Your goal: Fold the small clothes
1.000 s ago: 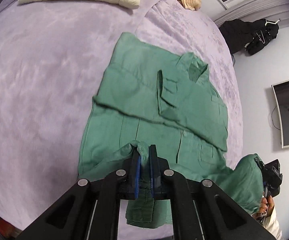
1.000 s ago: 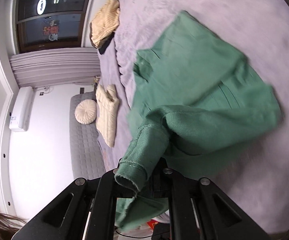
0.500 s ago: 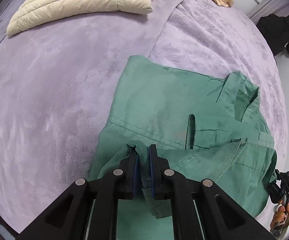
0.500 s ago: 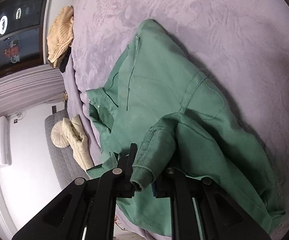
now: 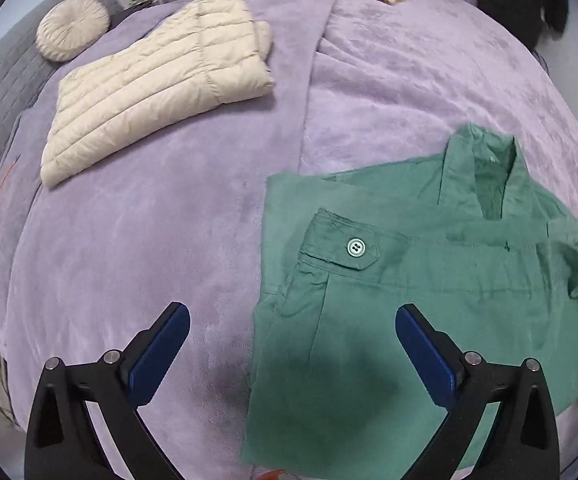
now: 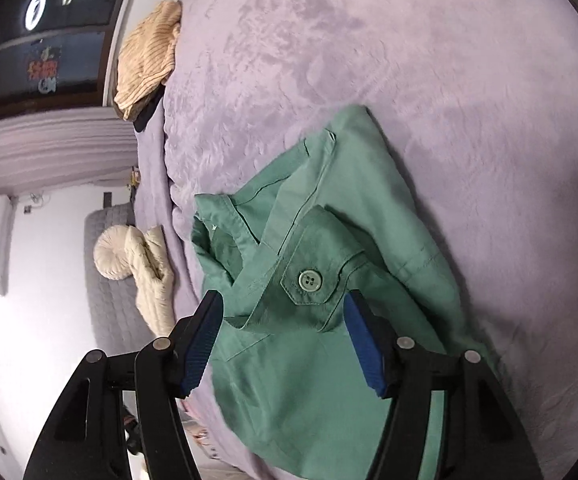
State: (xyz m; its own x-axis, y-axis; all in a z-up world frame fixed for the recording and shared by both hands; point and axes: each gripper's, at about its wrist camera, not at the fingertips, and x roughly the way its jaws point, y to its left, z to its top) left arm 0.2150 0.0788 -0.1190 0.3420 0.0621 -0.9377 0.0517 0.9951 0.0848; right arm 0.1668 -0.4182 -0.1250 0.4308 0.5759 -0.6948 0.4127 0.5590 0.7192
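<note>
Bedspread (image 5: 169,220) bears the shirt (image 5: 429,300) folded in half, just released as both grippers' (image 5: 293,344) (image 6: 285,340) fingers were opened; further folding is likely left.

Both hand-held grippers, left (image 5: 292,350) and right (image 6: 285,338), have just opened, dropping the green shirt's (image 5: 429,300) sleeves.

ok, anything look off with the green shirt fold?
Nothing alarming. The green shirt lies folded on the purple blanket, both cuffs laid across it. Its collar stands rumpled and the right edge looks bunched. Both grippers, left and right, have just opened, holding nothing.
</note>
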